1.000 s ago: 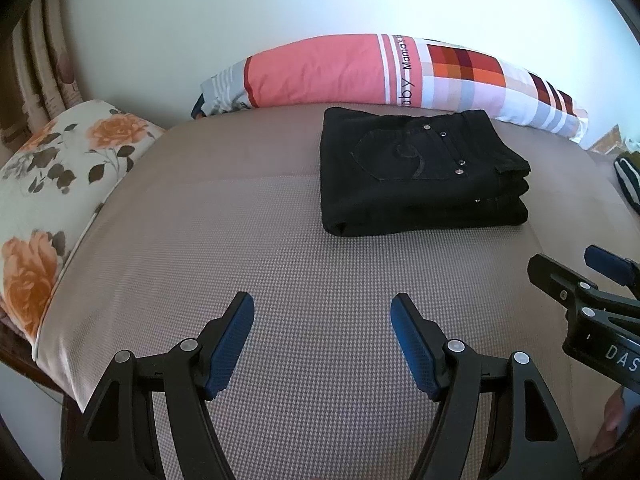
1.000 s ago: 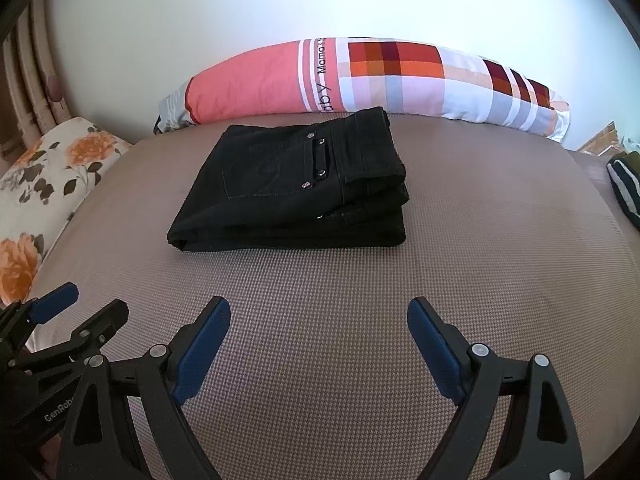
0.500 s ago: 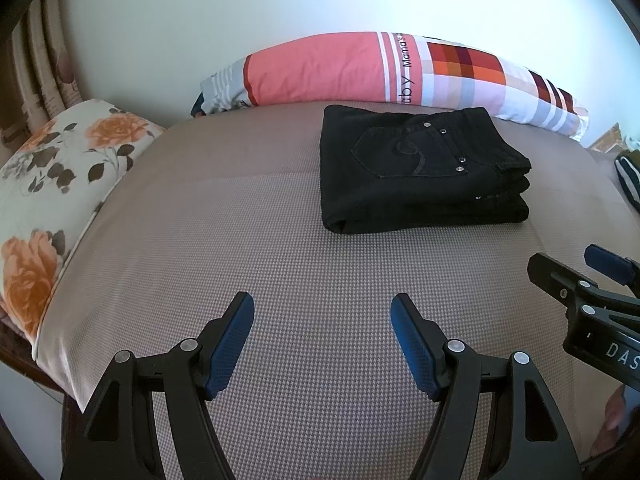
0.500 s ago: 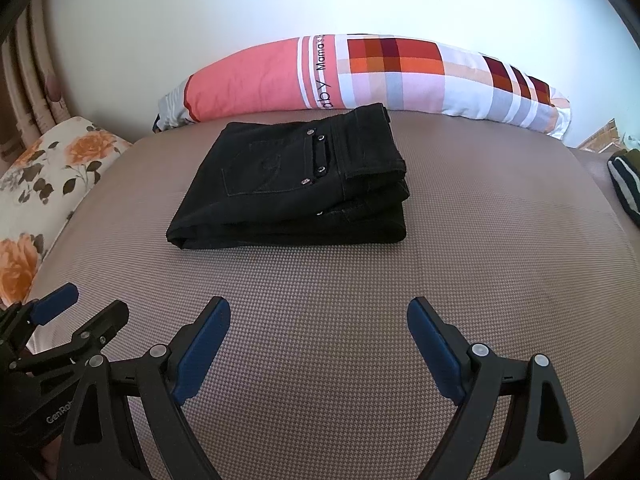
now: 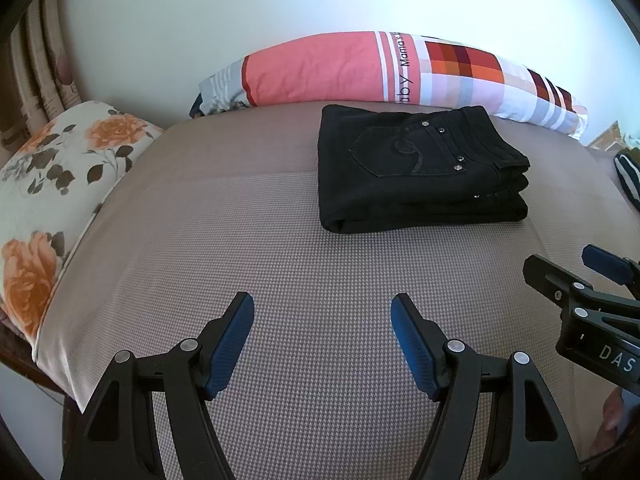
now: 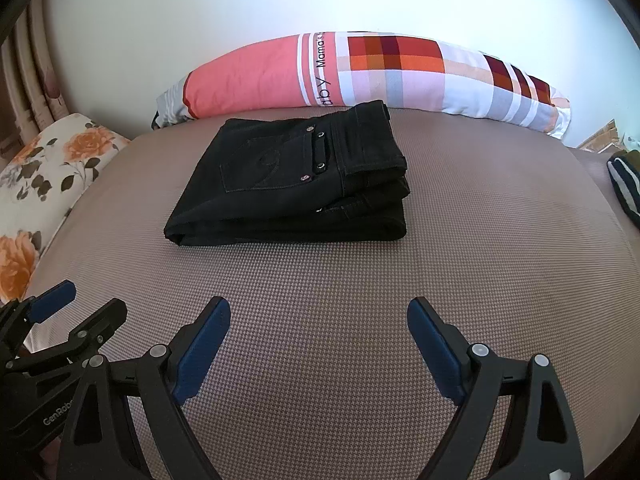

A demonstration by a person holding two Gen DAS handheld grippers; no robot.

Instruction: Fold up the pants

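Observation:
Black pants lie folded in a neat rectangular stack on the taupe mattress, back pocket and rivets up; they also show in the right wrist view. My left gripper is open and empty, well in front of the pants. My right gripper is open and empty, also in front of them. Each gripper shows at the edge of the other's view: the right one and the left one.
A long pink and plaid bolster pillow lies against the white wall behind the pants. A floral pillow sits at the left edge. A dark striped garment lies at the far right. The mattress edge drops off at lower left.
Both views have shifted very slightly; the pants sit a touch higher in frame. Both grippers stay open and empty.

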